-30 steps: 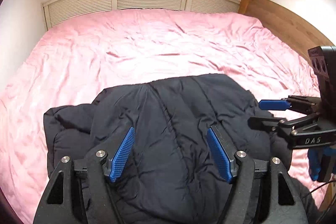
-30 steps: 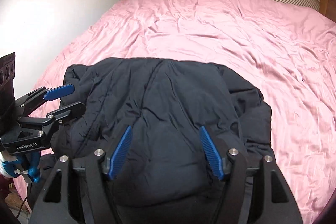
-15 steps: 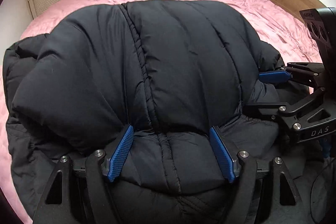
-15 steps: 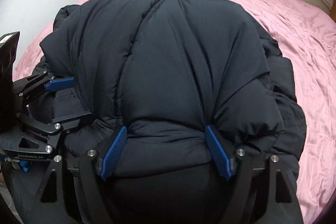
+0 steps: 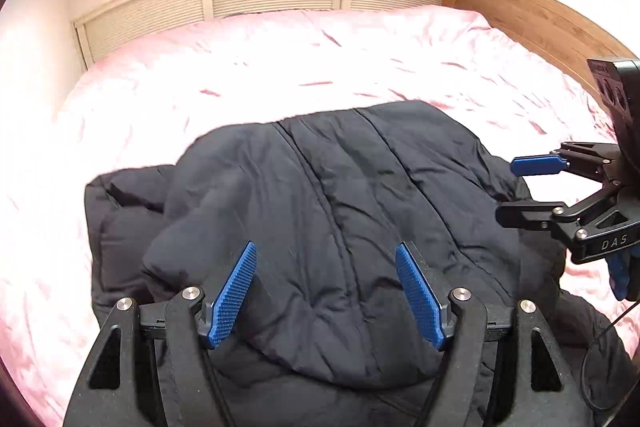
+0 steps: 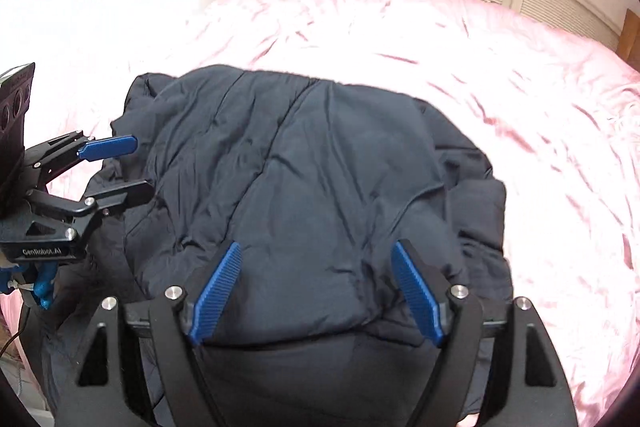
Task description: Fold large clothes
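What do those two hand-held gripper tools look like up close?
Each is a black frame with silver bolts and two fingers faced with ribbed blue pads. The left hand-held gripper reads "GenRobot.AI" in white; the right hand-held gripper reads "DAS". Both have blue handles below, a thin dark cable trailing down, and a black box with round sockets on top.

Rig condition: two matte black hand-held grippers with blue ribbed finger pads.

Left gripper (image 5: 324, 291): black linkage arms, silver round screw heads at the pivots, side plate lettered "GenRobot.AI", thin dark cable trailing below. Right gripper (image 6: 316, 291): same build, plate marked "DAS", black camera block with round lenses behind. Blue glove fabric shows at both handles.
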A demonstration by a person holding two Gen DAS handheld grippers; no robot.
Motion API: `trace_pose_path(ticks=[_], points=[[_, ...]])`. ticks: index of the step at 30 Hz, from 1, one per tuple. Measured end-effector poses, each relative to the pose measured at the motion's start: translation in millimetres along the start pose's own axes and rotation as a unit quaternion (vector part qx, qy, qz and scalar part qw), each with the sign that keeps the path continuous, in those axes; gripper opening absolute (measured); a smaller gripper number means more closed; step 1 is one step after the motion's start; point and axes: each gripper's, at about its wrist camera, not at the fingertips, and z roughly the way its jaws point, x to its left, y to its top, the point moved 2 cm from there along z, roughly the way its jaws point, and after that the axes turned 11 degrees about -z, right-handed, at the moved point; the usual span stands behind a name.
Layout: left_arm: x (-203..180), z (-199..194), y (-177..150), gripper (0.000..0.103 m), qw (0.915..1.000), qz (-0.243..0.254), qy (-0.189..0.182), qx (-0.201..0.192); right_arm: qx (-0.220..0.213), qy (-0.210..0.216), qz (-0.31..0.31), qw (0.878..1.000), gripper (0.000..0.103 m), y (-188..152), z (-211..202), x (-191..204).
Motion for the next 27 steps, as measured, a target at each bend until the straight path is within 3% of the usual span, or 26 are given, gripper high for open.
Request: trace_pose_path(ticks=[3, 6, 12, 16, 20, 27], points=[[20.1, 18.8, 5.7, 0.072, 0.9994, -0.013, 0.03, 0.008, 0.006, -0.012, 0.016, 1.0, 0.077, 2.6, 10.4, -15.9], [38.3, 45.5, -13.5, 0.072, 0.998, -0.024, 0.045, 0.037, 0.038, -0.008, 0.032, 0.999, 0.077, -10.8, 40.5, -29.1], [42.6, 80.6, -46.2, 0.072, 0.997, -0.034, 0.052, 0.045, 0.057, 0.0, 0.05, 0.997, 0.079, -36.3, 87.1, -24.8], [37.1, 90.0, -46.8, 0.072, 0.9955, -0.022, 0.071, 0.058, 0.073, -0.015, 0.045, 0.996, 0.079, -38.5, 100.1, -22.4], [27.4, 74.5, -29.1, 0.072, 0.9938, -0.005, 0.084, 0.072, 0.1, -0.026, 0.046, 0.994, 0.08, -21.4, 86.7, -20.2], [25.3, -4.0, -17.5, 0.075, 0.9952, -0.019, 0.059, 0.075, 0.083, -0.011, 0.081, 0.993, 0.081, -25.3, 4.6, -19.2]])
